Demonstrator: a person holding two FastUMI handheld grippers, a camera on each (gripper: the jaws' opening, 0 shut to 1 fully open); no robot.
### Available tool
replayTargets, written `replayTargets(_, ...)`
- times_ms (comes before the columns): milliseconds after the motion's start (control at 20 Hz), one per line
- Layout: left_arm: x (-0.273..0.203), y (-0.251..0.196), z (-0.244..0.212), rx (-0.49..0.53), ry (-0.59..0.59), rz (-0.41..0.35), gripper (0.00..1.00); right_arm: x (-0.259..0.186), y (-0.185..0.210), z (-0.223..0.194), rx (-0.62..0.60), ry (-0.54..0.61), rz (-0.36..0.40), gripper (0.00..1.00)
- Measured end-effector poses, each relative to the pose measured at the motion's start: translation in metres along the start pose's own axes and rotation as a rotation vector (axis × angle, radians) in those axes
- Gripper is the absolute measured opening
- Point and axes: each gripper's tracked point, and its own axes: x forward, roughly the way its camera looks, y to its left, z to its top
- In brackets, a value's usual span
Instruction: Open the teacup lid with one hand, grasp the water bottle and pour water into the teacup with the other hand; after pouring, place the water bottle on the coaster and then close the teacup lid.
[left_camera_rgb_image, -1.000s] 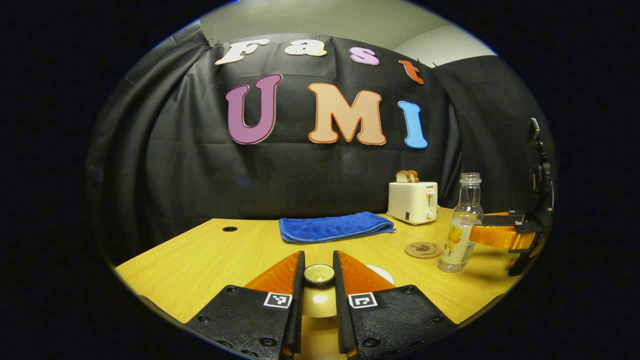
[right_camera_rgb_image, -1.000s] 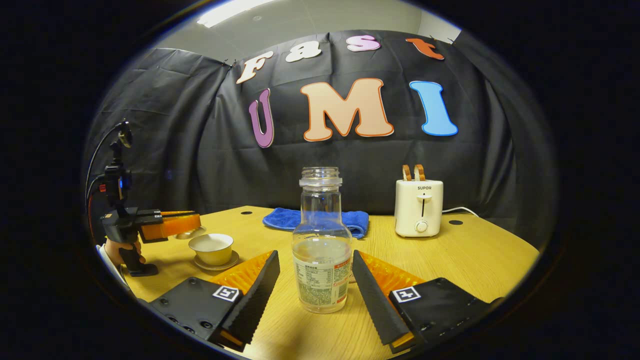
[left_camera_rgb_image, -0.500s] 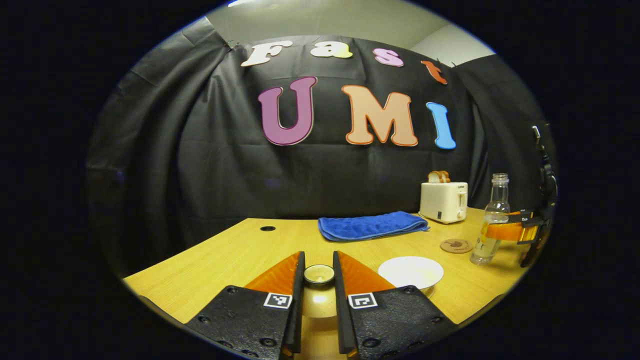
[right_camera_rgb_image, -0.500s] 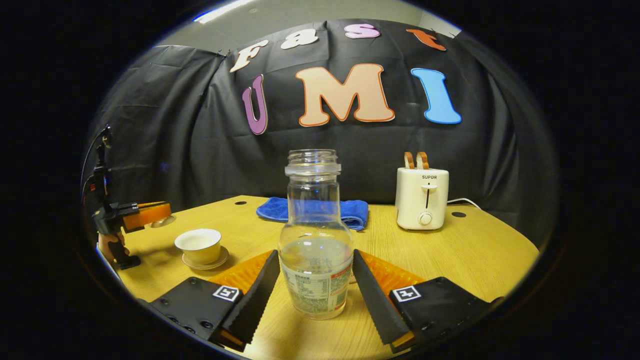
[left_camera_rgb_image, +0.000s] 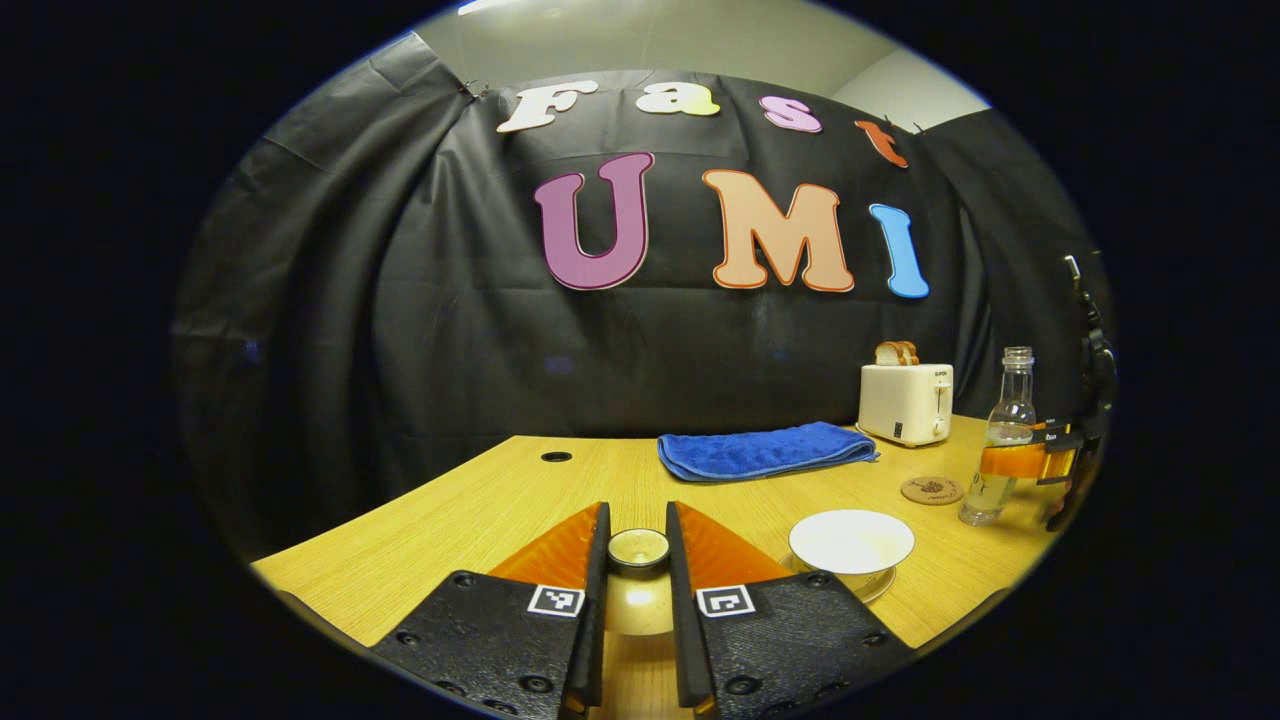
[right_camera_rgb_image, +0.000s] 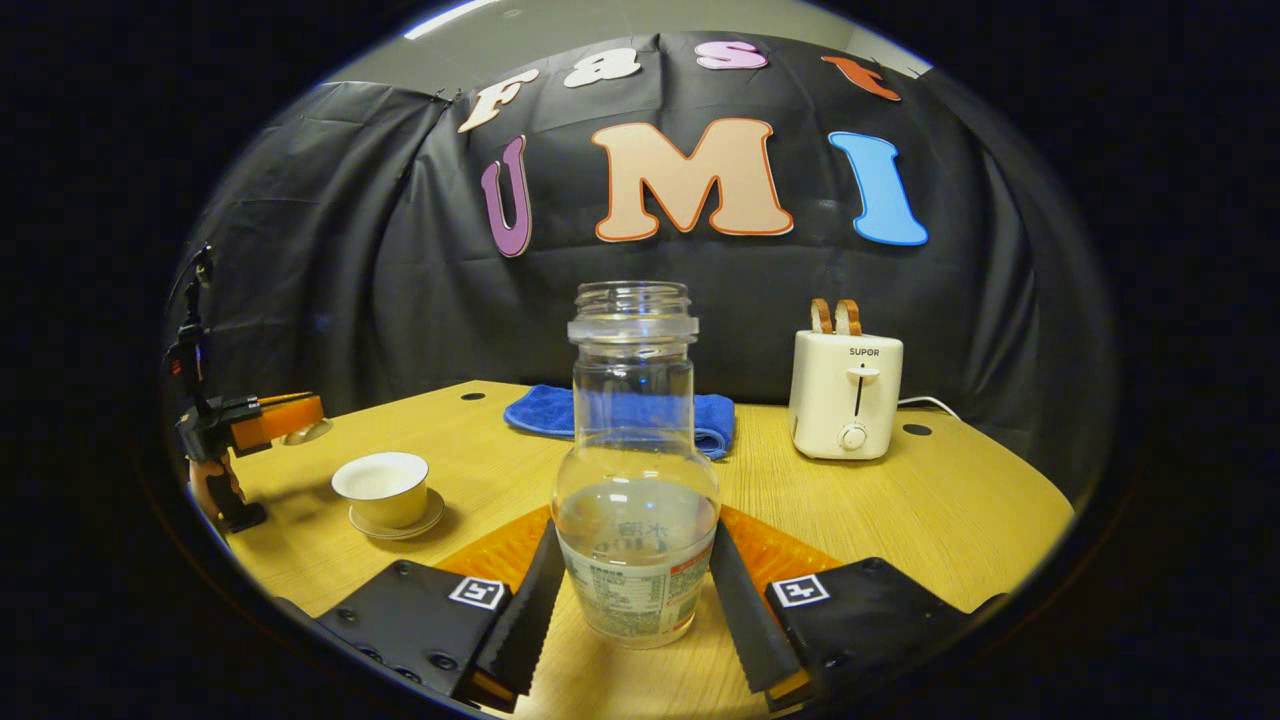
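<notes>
On the wooden table, the water bottle is clamped upright by the right gripper. Left of it, the open teacup is seen on its saucer, while the lid is gripped by the left gripper.

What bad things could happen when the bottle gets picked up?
The water bottle has no cap, so water could slosh out if the right gripper tips it early. Its smooth glass might slip between the jaws. The open teacup is small, so the pour could miss and wet the table.
</notes>
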Motion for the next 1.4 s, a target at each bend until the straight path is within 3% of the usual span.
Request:
replayTargets(200,-0.001,-0.002,0.001,0.0,-0.003,-0.012,0.26,0.002,0.0,0.001,-0.02,0.023,-0.013,0.8)
replayTargets(450,0.001,0.0,0.001,0.0,0.0,-0.005,0.26,-0.002,0.009,0.023,-0.137,0.02,-0.009,0.81)
replayTargets(800,0.0,0.0,0.001,-0.001,0.0,-0.002,0.26,0.003,0.03,0.049,-0.457,0.021,-0.059,0.81)
replayTargets(1400,0.0,0.001,-0.001,-0.003,0.002,-0.003,0.26,0.035,0.102,0.026,-0.987,0.003,-0.039,0.81)
